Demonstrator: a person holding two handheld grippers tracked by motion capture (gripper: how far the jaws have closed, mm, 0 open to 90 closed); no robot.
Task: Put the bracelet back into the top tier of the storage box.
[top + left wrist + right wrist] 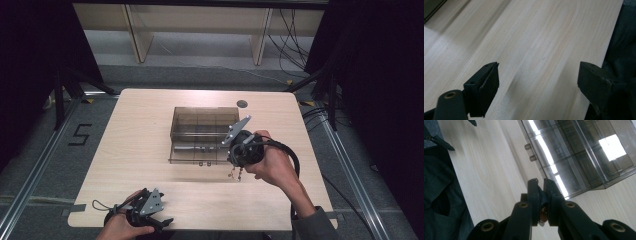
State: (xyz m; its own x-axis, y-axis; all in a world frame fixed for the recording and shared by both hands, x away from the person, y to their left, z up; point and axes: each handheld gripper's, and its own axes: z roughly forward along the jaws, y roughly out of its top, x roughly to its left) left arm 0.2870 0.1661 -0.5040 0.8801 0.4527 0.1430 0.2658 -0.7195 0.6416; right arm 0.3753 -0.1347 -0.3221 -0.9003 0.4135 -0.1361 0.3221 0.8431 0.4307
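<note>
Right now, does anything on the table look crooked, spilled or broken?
Nothing stands out. The clear box sits flat and square on the table, with no spill or crack to be seen. The right gripper is closed on a small metallic thing beside the box; the left gripper is open over bare wood.

Between the spread jaws of the left gripper (537, 80) lay only bare table (536, 37). Just beyond the right gripper (541, 185) jaws, the clear box (584, 157) blocked the way.
</note>
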